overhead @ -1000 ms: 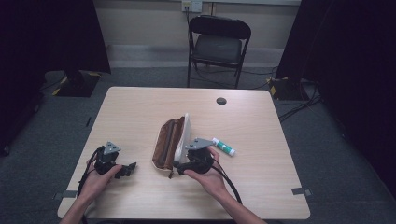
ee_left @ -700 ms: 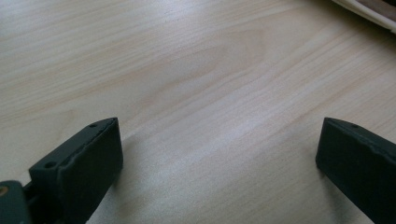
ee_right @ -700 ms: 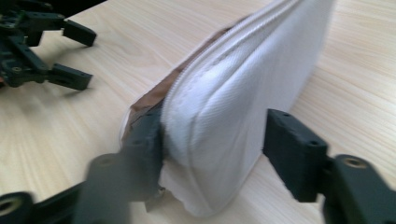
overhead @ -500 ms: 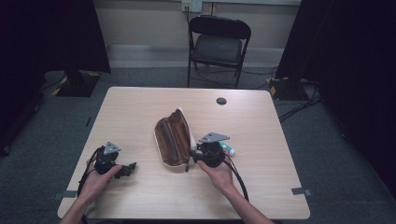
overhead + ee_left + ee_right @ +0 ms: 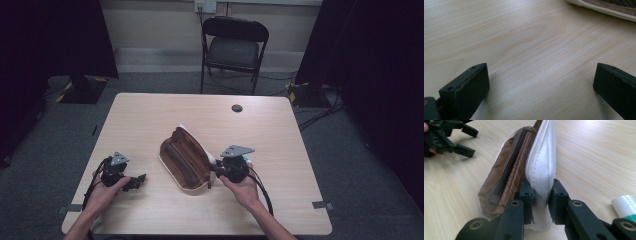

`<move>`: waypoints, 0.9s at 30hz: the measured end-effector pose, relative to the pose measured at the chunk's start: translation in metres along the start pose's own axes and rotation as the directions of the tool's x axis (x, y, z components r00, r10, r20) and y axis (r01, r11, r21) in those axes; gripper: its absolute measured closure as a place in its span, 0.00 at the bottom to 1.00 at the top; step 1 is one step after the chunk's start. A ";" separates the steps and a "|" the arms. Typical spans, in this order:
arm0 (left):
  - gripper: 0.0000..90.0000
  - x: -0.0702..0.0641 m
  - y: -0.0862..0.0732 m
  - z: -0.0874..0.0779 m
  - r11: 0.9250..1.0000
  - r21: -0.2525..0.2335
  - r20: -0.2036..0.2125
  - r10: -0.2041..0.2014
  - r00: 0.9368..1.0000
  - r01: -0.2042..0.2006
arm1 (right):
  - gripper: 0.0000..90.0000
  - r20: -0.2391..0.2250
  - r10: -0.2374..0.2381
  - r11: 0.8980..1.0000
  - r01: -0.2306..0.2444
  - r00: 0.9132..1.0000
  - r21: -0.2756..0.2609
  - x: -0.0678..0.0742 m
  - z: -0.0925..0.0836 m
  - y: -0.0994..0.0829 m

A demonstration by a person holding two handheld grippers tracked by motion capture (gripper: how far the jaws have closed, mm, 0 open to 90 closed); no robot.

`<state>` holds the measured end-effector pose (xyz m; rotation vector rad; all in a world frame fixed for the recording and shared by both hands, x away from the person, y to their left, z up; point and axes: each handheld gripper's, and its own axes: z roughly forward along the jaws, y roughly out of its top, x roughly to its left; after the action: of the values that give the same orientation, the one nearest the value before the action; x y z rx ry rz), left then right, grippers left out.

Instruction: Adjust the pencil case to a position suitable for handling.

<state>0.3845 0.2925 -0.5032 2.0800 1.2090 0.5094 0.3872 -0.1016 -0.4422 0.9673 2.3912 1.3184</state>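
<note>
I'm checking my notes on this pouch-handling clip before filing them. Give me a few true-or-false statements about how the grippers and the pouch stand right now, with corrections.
1. The right gripper is clamped on the white flap of the pouch. True; its jaws have just been closing, and the pads now pinch the white fabric.
2. The left gripper grips the pouch's brown side. False: its jaws stand wide apart over bare table, and the pouch lies off to one side.
3. A white and green tube lies on the table near the right gripper. True.
4. The pouch sits on the folding chair. False: it lies on the table; the chair stands beyond the table's far edge.
5. The pouch's brown part faces the left gripper. True.
</note>
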 end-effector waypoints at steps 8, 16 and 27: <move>0.00 0.000 0.000 0.000 1.000 0.001 0.003 0.002 1.000 -0.002 | 0.85 -0.061 -0.024 1.000 0.025 0.998 0.003 0.005 -0.006 -0.001; 0.00 0.000 0.000 0.000 1.000 0.001 0.003 0.000 1.000 0.000 | 0.85 -0.105 -0.060 0.998 0.061 0.993 0.010 0.006 -0.018 -0.006; 0.00 0.000 0.000 0.000 1.000 0.001 0.003 0.002 1.000 -0.002 | 0.65 -0.001 -0.044 0.999 0.044 0.999 0.021 -0.001 -0.018 -0.013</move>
<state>0.3846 0.2926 -0.5032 2.0821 1.2066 0.5065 0.3735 -0.1194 -0.4426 0.9143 2.4176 1.2809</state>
